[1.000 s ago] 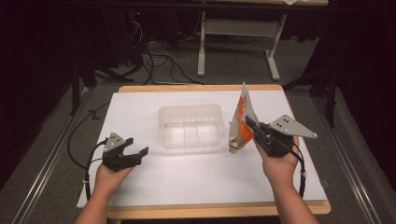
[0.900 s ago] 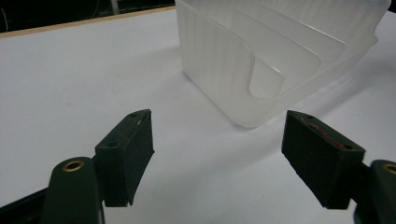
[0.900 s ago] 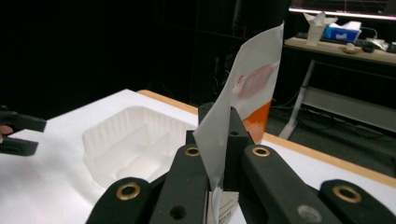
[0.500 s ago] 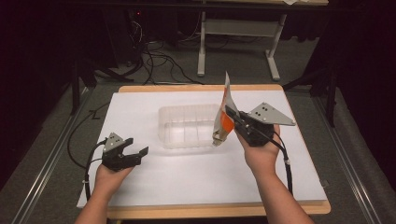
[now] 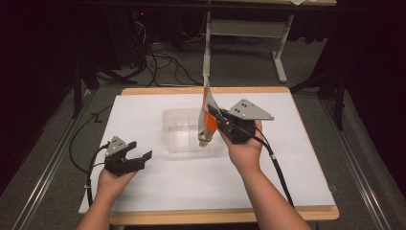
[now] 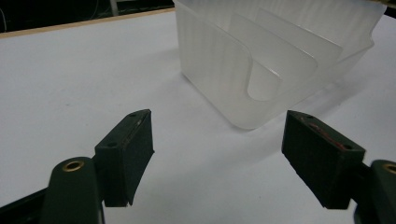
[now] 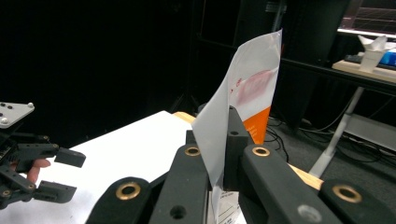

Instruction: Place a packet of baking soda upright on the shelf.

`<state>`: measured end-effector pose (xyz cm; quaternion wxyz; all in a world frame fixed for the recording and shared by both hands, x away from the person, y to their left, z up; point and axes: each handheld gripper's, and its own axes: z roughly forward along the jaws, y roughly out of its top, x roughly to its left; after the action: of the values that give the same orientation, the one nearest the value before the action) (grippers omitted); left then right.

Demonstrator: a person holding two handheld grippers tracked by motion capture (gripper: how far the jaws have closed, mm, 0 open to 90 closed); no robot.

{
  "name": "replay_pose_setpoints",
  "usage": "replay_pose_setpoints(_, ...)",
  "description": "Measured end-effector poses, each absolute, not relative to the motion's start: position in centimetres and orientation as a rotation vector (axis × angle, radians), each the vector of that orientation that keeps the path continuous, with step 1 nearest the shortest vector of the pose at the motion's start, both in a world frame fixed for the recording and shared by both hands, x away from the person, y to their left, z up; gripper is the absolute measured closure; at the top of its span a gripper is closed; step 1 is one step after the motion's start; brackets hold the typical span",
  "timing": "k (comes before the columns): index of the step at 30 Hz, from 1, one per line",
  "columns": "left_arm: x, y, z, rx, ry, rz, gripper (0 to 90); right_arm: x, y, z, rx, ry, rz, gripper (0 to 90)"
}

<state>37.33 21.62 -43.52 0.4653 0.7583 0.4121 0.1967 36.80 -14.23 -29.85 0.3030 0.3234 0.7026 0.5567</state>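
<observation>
Right tool (image 5: 216,120): jaws closed flat on a thin white-and-orange packet (image 5: 207,115), seen from above in the person's right hand (image 5: 243,146); in the right gripper view the two black jaws meet with the sheet pinched between them.
Packet: held roughly upright, top edge toward the far side of the table, lower end hanging over the right part of the clear container (image 5: 184,132); whether it touches the container cannot be told. In the right gripper view (image 7: 243,107) its upper part is white with a faint pink print, with an orange band lower down.
Clear container: translucent plastic tub, standing near the middle of the white table (image 5: 143,189); the left gripper view (image 6: 261,60) shows inner dividers that split it into compartments.
Left tool (image 5: 139,157): jaws wide apart, nothing between them; held low over the table in the left hand (image 5: 115,177), to the left of the container and well apart from it. In the left gripper view the two pads (image 6: 135,149) frame bare table with the tub's near corner beyond.
Table: white top with a wooden edge visible at the front and back.
</observation>
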Motion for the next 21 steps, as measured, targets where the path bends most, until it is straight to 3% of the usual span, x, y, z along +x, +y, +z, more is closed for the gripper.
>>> replay_pose_setpoints(13,37.2,21.6,-43.5,1.858,1.012,0.474,25.2,41.0,-11.4,-32.4,0.897,1.911,1.436,90.0)
replay_pose_setpoints(21,37.4,21.6,-43.6,1.859,1.013,0.471,25.2,41.8,-11.6,-32.9,0.911,1.887,1.421,90.0)
